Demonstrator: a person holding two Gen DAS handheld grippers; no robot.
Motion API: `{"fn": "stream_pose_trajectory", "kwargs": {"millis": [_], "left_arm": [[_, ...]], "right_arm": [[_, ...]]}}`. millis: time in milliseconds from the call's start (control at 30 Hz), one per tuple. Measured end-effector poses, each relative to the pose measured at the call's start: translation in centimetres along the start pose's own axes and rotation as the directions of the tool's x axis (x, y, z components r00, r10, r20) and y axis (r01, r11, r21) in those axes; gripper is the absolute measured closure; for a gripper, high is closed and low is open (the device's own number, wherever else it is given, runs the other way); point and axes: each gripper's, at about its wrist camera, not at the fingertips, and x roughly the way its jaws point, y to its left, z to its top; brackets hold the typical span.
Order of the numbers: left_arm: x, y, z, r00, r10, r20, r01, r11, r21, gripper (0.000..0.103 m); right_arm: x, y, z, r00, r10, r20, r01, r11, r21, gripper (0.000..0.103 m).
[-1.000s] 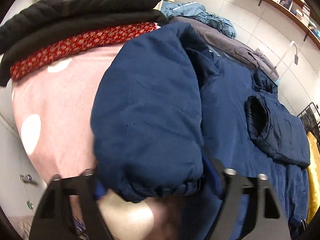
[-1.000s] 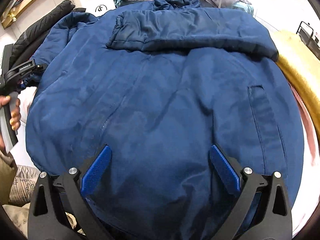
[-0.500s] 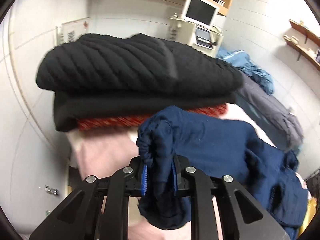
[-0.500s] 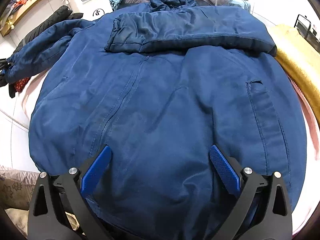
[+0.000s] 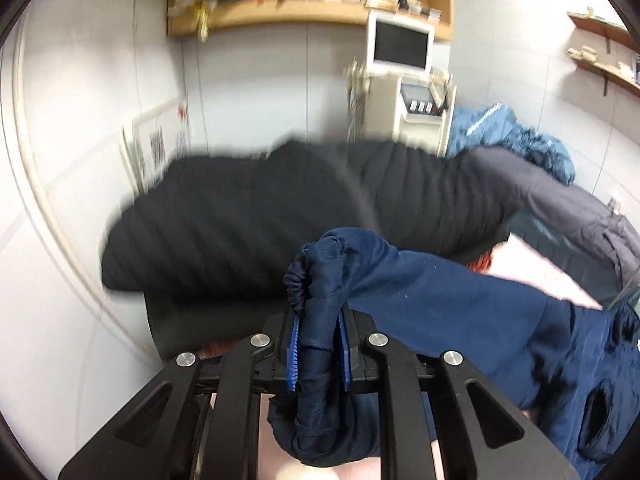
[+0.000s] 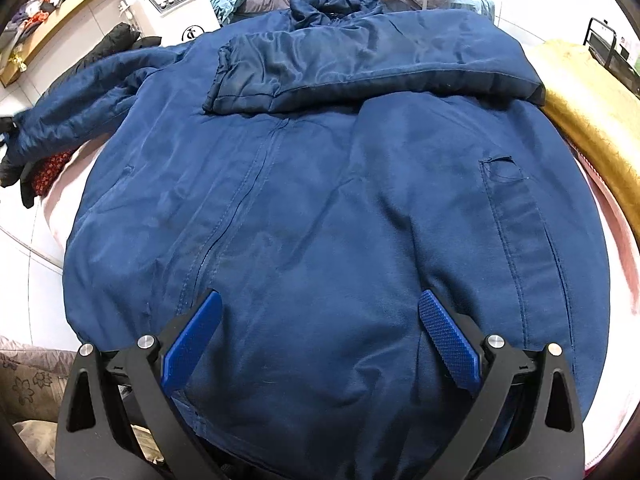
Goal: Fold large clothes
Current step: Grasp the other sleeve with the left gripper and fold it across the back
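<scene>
The left gripper has its jaws closing on the bunched cuff of the navy jacket's sleeve, its blue pads pressing the fabric from both sides; a black quilted coat lies beyond. The right gripper hangs with jaws spread wide and empty, the navy jacket spread flat beneath and ahead of them.

Pretty much no readable text here

Only sign I can spot is a round black logo on the front of the white machine at about 11 o'clock in the right wrist view, can't make out the letter though. Poster on the wall at 9 o'clock in the left wrist view is too blurred.
</scene>
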Motion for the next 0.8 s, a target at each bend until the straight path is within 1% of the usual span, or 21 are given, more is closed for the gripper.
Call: {"fn": "stream_pose_trajectory", "kwargs": {"millis": [33,100,167,200,233,267,300,333,400,433,467,533,567,600,667,700,733,767,800], "left_arm": [[-0.6,-0.2,0.9,1.0,-0.006,0.019,0.006,1.0,0.006,0.088],[-1.3,-1.0,2.0,0.999,-0.013,0.034,0.012,1.0,0.017,0.088],[-1.3,-2.2,2.1,1.0,0.003,0.02,-0.004,0.999,0.043,0.088],[-1.1,-2.9,1.9,1.0,0.002,0.005,-0.002,0.999,0.046,0.089],[-1.2,-3.5,1.6,1.0,-0.018,-0.011,0.018,0.999,0.04,0.089],[-1.1,-4.4,1.4,0.998,-0.058,-0.033,0.059,0.998,0.031,0.089],[-1.2,-5.8,1.0,0.992,-0.112,-0.058,0.114,0.993,0.032,0.089],[-1.6,-7.4,0.5,0.986,-0.15,-0.077,0.154,0.987,0.052,0.089],[-2.9,-11.8,-0.7,0.97,-0.221,-0.101,0.232,0.966,0.118,0.089],[-3.6,-13.8,-1.2,0.959,-0.26,-0.113,0.275,0.952,0.137,0.089],[-4.3,-15.9,-1.7,0.944,-0.305,-0.129,0.322,0.935,0.147,0.089],[-6.1,-21.4,-2.9,0.894,-0.412,-0.177,0.439,0.885,0.158,0.089],[-6.6,-23.3,-3.2,0.878,-0.439,-0.191,0.47,0.867,0.167,0.089],[-7.5,-26.3,-3.9,0.854,-0.475,-0.212,0.512,0.839,0.185,0.089],[-9.1,-31.7,-5.5,0.813,-0.527,-0.249,0.577,0.787,0.22,0.089],[-10.2,-34.8,-6.6,0.784,-0.557,-0.275,0.616,0.751,0.237,0.089],[-11.0,-37.2,-7.7,0.76,-0.578,-0.297,0.646,0.722,0.248,0.089],[-12.1,-40.3,-9.0,0.729,-0.6,-0.329,0.681,0.683,0.264,0.089],[-12.8,-42.4,-10.1,0.708,-0.61,-0.355,0.703,0.655,0.278,0.089]], "right_arm": [[0.0,0.0,-0.1,1.0,-0.001,0.002,0.001,1.0,0.0,0.006],[0.1,0.1,-0.1,1.0,-0.007,0.006,0.007,1.0,-0.003,0.006],[0.1,0.3,-0.2,1.0,-0.014,0.008,0.014,1.0,-0.005,0.006],[0.1,0.3,-0.2,1.0,-0.015,0.01,0.015,1.0,-0.005,0.006],[0.1,0.3,-0.2,1.0,-0.014,0.011,0.014,1.0,-0.004,0.006],[0.1,0.3,-0.3,1.0,-0.013,0.012,0.013,1.0,-0.006,0.006],[0.1,0.3,-0.3,1.0,-0.012,0.011,0.012,1.0,-0.007,0.006],[0.1,0.3,-0.4,1.0,-0.01,0.012,0.011,1.0,-0.009,0.006],[0.0,0.2,-0.4,1.0,-0.006,0.015,0.007,1.0,-0.011,0.006],[0.0,0.2,-0.5,1.0,-0.002,0.017,0.003,1.0,-0.011,0.006],[-0.1,0.1,-0.5,1.0,0.002,0.02,-0.002,1.0,-0.012,0.006],[-0.2,0.0,-0.6,1.0,0.011,0.024,-0.011,1.0,-0.011,0.006],[-0.2,0.0,-0.7,1.0,0.016,0.026,-0.015,1.0,-0.01,0.006],[-0.3,-0.2,-0.8,0.999,0.023,0.028,-0.023,1.0,-0.006,0.006],[-0.6,-0.3,-0.9,0.999,0.034,0.034,-0.034,0.999,0.003,0.006],[-0.7,-0.4,-0.9,0.999,0.038,0.035,-0.038,0.999,0.006,0.006],[-0.8,-0.5,-1.0,0.998,0.043,0.036,-0.043,0.999,0.01,0.006],[-0.8,-0.6,-1.1,0.998,0.045,0.036,-0.045,0.999,0.012,0.006],[-0.9,-0.6,-1.2,0.998,0.047,0.035,-0.047,0.999,0.012,0.006]]}}
